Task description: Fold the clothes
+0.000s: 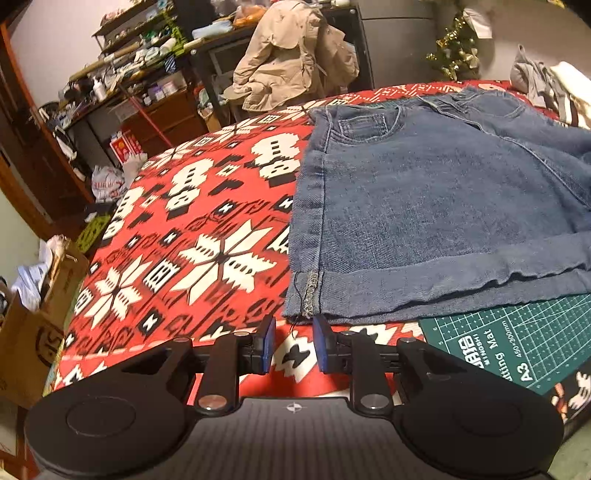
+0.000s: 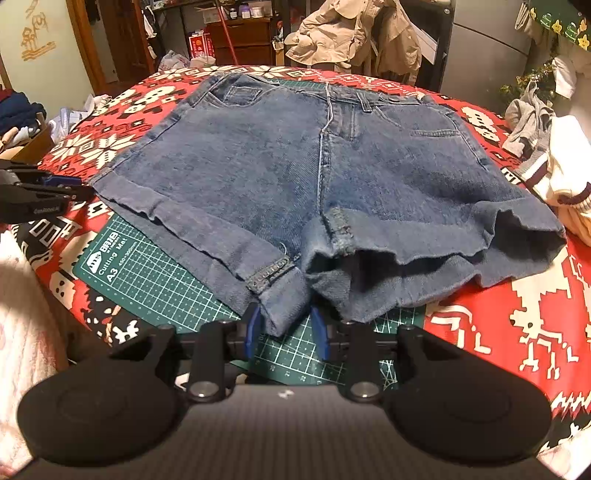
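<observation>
Blue denim shorts (image 2: 314,155) lie flat, waistband away from me, on a green cutting mat (image 2: 155,280) over a red patterned blanket (image 1: 207,229). My right gripper (image 2: 286,328) is at the inner cuff corner of the left leg (image 2: 284,314). The rolled hem sits between the blue pads (image 2: 253,332), which touch it on both sides. My left gripper (image 1: 294,343) stands open just short of the shorts' (image 1: 424,206) outer hem corner (image 1: 306,302), with only a loose thread between its pads. The left gripper (image 2: 79,192) also shows in the right wrist view, beside that hem corner.
A grey garment (image 2: 528,118) and a white knit with dark stripes (image 2: 561,177) lie at the blanket's right side. A beige coat (image 2: 354,33) hangs behind the bed. Cluttered shelves (image 1: 140,55) and cardboard boxes (image 1: 40,317) stand to the left.
</observation>
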The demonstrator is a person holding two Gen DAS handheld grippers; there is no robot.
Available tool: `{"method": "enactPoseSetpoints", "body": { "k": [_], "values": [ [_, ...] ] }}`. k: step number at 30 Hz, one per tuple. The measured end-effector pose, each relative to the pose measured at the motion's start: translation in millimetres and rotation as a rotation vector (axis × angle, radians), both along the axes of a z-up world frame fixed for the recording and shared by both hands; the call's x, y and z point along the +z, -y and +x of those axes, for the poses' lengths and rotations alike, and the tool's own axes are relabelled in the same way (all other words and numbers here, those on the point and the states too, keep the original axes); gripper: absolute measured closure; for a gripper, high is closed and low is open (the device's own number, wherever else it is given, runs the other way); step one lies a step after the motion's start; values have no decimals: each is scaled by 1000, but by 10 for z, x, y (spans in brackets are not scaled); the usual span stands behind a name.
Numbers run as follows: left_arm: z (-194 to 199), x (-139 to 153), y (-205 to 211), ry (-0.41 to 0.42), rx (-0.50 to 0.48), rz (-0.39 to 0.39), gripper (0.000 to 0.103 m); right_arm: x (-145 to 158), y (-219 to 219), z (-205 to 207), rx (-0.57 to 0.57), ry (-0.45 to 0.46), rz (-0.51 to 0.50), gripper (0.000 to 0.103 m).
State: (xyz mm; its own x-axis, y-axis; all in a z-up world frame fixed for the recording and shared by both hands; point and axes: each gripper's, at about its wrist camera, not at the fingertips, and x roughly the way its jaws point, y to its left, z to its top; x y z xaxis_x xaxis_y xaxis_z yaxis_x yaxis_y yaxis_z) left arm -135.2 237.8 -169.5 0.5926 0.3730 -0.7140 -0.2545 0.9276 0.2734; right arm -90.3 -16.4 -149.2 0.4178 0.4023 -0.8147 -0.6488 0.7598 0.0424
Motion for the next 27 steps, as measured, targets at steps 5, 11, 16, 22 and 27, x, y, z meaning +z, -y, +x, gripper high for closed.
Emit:
{"method": "enactPoseSetpoints", "body": {
  "k": [5, 11, 16, 22, 27],
  "values": [
    [29, 23, 6, 24, 19, 26, 78, -6, -26, -8, 7, -4, -3, 70],
    [87, 34, -48, 73, 65, 2, 79, -22, -20, 15, -19, -14, 14, 70],
    [141, -18, -86, 88, 78, -54, 81, -27, -26, 29, -31, -21, 29, 69],
    [143, 46, -46, 141, 90, -66, 98, -39, -29, 46, -41, -26, 19, 70],
    [116, 214, 8, 190, 110, -45, 100, -26, -82, 60, -44, -25, 14, 97]
  ]
}}
